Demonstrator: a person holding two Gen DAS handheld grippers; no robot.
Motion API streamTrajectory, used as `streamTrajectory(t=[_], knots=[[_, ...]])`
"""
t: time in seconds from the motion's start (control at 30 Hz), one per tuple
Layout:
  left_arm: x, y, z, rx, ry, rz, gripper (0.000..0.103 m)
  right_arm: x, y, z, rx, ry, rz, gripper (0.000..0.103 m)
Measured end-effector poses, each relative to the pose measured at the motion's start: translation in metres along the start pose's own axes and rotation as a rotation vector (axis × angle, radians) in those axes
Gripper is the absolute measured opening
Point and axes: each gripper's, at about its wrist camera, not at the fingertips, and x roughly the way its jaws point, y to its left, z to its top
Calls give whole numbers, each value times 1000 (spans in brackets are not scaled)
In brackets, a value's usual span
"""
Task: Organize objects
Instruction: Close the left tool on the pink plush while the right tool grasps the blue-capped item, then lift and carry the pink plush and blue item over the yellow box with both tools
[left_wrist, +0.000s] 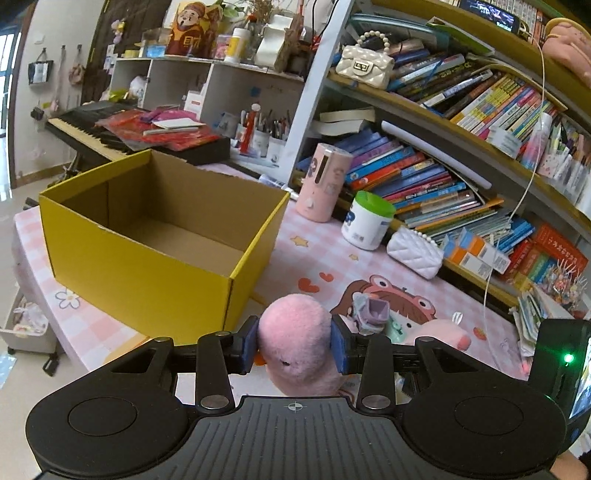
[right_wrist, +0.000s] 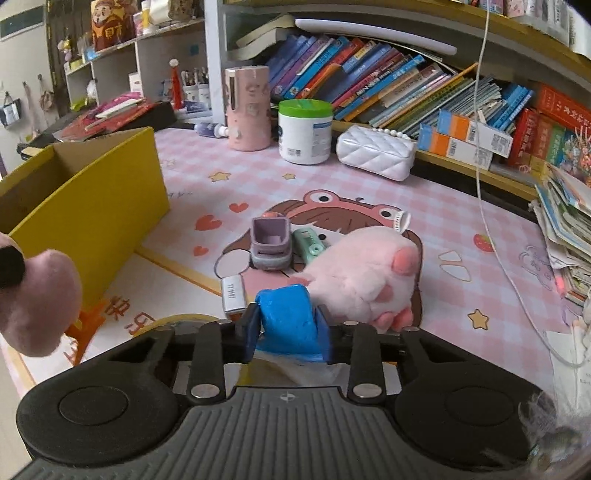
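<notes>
Checked desk (right_wrist: 258, 173): left claw (left_wrist: 294, 345) clamps one pink plush (left_wrist: 295, 339); right claw (right_wrist: 287, 328) grips one blue packet (right_wrist: 286, 317).

Child's room: bookshelf (left_wrist: 436, 173), keyboard piano (left_wrist: 92, 129), cartoon tablecloth (right_wrist: 369, 192).

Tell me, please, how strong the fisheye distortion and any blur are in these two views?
Left wrist view: the bookshelf boards bow strongly, the yellow box stays sharp. Right wrist view: shelves curve likewise, the pink plush at the left edge is soft and the lower right corner is smeared.
</notes>
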Motion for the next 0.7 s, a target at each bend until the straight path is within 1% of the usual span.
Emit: streamTrajectory(t=[0.1, 0.27, 0.37, 0.5, 0.7], knots=[[-3, 1, -1, 17, -5, -6, 38, -8, -1, 4, 34, -35, 8, 26], [-6, 6, 0, 26, -8, -36, 38, -36, 0, 12, 90, -119, 4, 26], [-7, 8, 2, 45, -5, -74, 38, -49, 4, 11, 119, -128, -1, 26], [-11, 16, 5, 66, -6, -130, 38, -63, 15, 4, 139, -123, -31, 26], [-24, 41, 9, 106, 2, -188, 38, -87, 46, -7, 165, -144, -98, 26]])
